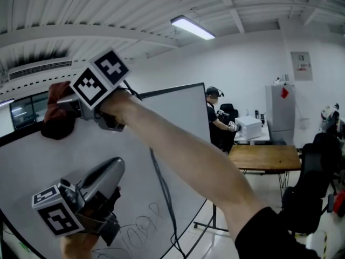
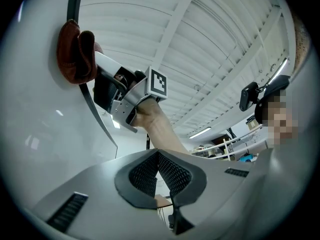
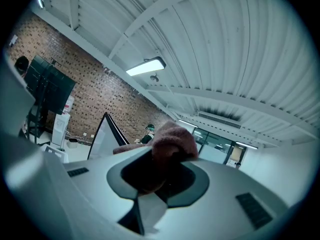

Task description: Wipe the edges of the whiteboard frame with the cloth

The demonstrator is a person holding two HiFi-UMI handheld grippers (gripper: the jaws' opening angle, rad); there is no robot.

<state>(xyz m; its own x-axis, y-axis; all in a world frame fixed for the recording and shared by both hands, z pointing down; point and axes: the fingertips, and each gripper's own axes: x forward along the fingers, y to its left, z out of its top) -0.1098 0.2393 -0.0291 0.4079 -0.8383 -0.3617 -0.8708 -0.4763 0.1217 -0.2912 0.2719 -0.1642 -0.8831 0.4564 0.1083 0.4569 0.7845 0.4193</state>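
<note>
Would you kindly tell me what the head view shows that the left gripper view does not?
Only the head view: the brown wooden table, the tall white cabinet and the pen scribbles on the white whiteboard. Only the left gripper view: the left tool with its mesh pads together and nothing between them. Both: the right tool holding the dark red cloth against the whiteboard's black frame.
</note>
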